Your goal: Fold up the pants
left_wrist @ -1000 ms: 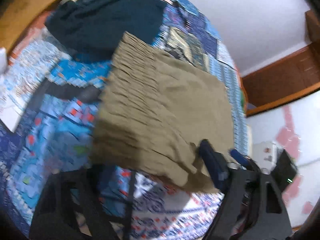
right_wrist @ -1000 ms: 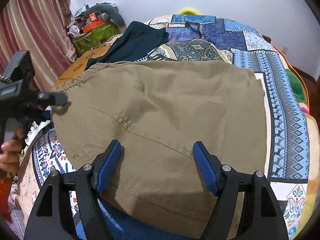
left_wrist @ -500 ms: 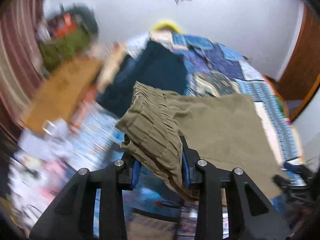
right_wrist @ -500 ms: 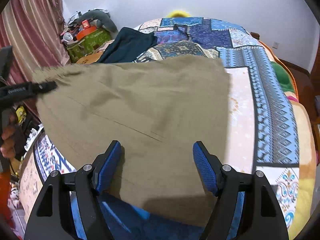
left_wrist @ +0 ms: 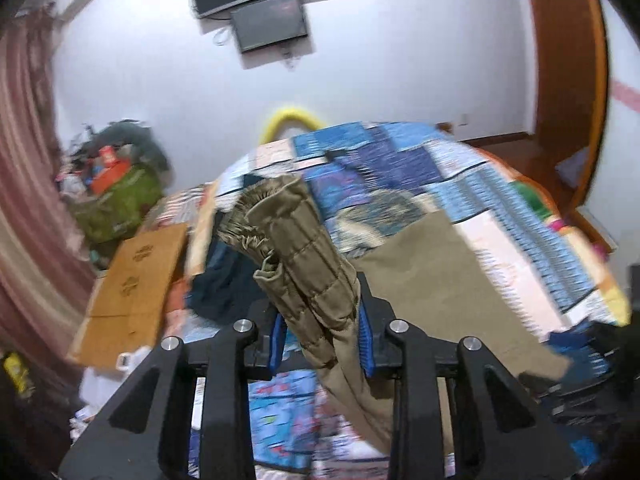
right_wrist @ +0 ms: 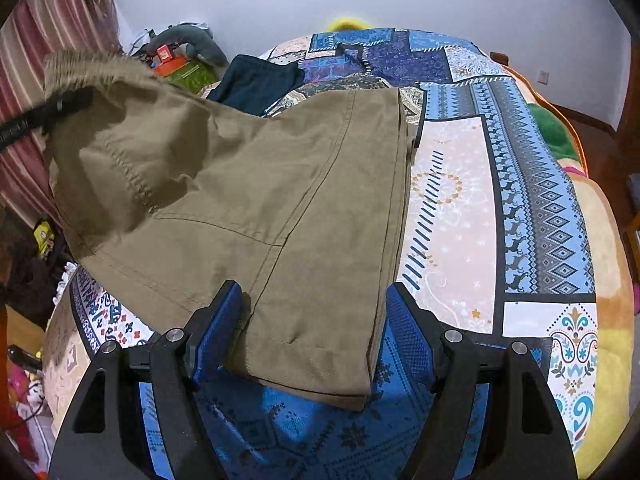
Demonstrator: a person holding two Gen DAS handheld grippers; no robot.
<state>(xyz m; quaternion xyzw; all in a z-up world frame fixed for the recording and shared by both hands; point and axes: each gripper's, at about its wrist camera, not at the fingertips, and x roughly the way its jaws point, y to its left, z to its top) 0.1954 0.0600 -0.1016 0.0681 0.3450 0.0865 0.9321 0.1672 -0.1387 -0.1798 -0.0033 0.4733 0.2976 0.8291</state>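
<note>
Lifted off the bed since a second ago, the gathered elastic waistband (left_wrist: 304, 248) of the olive-khaki cotton pants (right_wrist: 280, 208) now stands up between the blue pads of the left hand-held gripper (left_wrist: 322, 336), whose jaws are closing on the bunched fabric. One side of the garment hangs in the air from that grip, while the leg end lies flat on the bed under the right hand-held gripper (right_wrist: 314, 332). That one is spread wide, its pads standing either side of the hem (right_wrist: 320, 380) without pinching it.

The cloth looks light and limp: it drapes and sags from the held point, so it should follow a pull but will crease and slide out of line if only one corner is carried. The thick ruched waistband seems the surest place to take hold; the stitched hem is the matching hold at the other end.

Underneath lies a blue patchwork bedspread (right_wrist: 520, 200), soft and likely to drag on the fabric. A dark teal garment (right_wrist: 256, 84) lies just beyond the pants. Striped curtains (left_wrist: 28, 208), a flat cardboard sheet (left_wrist: 132, 288) and a wall-mounted screen (left_wrist: 268, 20) fill the rest of the room.
</note>
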